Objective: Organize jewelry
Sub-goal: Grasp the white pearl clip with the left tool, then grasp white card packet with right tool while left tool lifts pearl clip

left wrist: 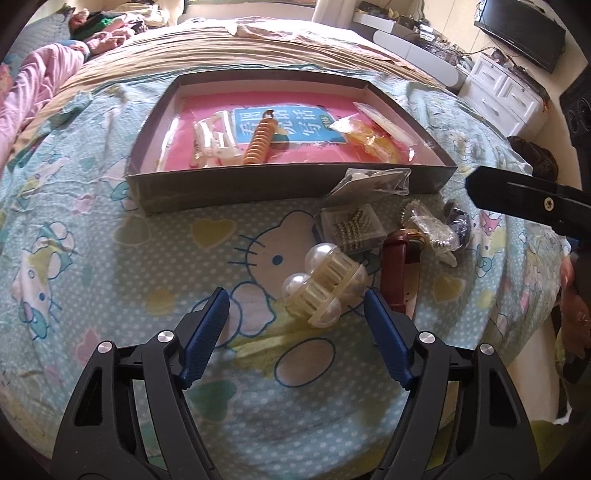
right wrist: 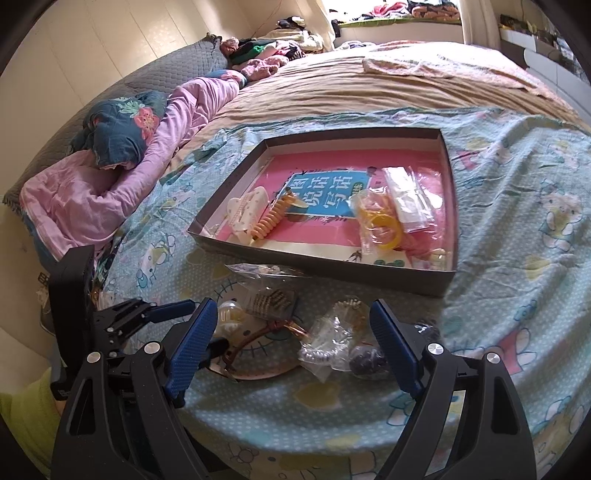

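Claws both gape: left claw [left wrist: 295, 310] frames the pearl clip [left wrist: 325, 290], right claw [right wrist: 291, 325] seemingly above bagged trinkets [right wrist: 328, 347].

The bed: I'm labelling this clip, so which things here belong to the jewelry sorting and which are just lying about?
Job:
tray
pearl hair claw
red watch strap
bead box
bagged trinkets
orange spiral clip

Lying about:
pink quilt
clothes pile
television

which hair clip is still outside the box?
The pearl hair clip, lying on the sheet between the left gripper's open fingers. The white clip and orange clip lie inside the box.
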`<state>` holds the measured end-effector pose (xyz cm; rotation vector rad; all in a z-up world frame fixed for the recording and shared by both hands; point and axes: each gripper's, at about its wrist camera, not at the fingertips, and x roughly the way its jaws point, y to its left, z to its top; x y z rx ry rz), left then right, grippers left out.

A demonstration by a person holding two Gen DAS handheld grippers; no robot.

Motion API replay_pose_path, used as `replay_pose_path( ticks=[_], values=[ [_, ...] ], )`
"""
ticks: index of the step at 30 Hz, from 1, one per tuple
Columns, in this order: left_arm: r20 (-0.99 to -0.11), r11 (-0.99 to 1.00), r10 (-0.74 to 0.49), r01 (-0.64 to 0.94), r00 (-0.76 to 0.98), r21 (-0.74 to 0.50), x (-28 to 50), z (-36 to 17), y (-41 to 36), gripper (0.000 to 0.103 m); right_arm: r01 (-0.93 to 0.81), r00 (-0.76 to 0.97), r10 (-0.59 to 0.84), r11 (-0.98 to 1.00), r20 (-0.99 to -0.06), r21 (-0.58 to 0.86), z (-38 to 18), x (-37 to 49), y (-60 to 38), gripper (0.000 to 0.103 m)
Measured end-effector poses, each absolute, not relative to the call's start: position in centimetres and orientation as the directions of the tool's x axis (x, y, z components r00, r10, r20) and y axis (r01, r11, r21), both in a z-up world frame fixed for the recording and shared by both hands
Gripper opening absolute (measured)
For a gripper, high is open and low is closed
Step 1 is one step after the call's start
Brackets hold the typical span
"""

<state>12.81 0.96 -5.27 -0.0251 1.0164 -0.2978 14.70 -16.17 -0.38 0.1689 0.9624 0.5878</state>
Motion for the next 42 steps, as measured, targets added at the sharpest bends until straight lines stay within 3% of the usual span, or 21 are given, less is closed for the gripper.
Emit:
replay_pose_path(
  ticks=[10, 22, 29, 31, 33, 34, 42],
  values=[
    [-0.801, 0.925, -0.368, 0.267, 0.471, -0.268, 13.7, -5.8, 0.5, 0.035, -0.399, 0.399, 0.540, 0.830, -0.741, 0.390, -1.2, 16.0, -14.2, 0.081],
    [-0.803, 0.945, -0.314, 0.243, 0.506, -0.217, 12.0, -4.5, 2.2, 0.035, -0.365, 0.408, 0.478, 0.866, -0.777, 0.342, -2.4, 17.5, -11.1, 0.074],
    [-0.804, 0.958, -0.275, 0.215, 0.528, -0.188, 11.3, -3.6, 3.4, 0.035, -0.318, 0.431, 0.427, 0.896, -0.795, 0.309, -3.4, 18.0, -9.8, 0.050],
    [-0.801, 0.959, -0.275, 0.217, 0.533, -0.184, 11.2, -3.3, 3.5, 0.035, -0.307, 0.445, 0.428, 0.898, -0.787, 0.315, -3.5, 17.9, -9.9, 0.049],
    [-0.797, 0.959, -0.272, 0.220, 0.540, -0.179, 11.0, -3.1, 3.6, 0.035, -0.305, 0.464, 0.425, 0.900, -0.777, 0.310, -3.3, 17.6, -10.2, 0.038],
    [-0.795, 0.959, -0.273, 0.219, 0.542, -0.180, 11.0, -3.0, 3.6, 0.035, -0.311, 0.462, 0.431, 0.897, -0.775, 0.314, -3.3, 17.6, -10.2, 0.024],
    [-0.782, 0.958, -0.277, 0.221, 0.559, -0.181, 10.8, -2.3, 3.5, 0.035, -0.347, 0.487, 0.457, 0.883, -0.744, 0.315, -2.1, 16.9, -11.0, 0.016]
  ],
)
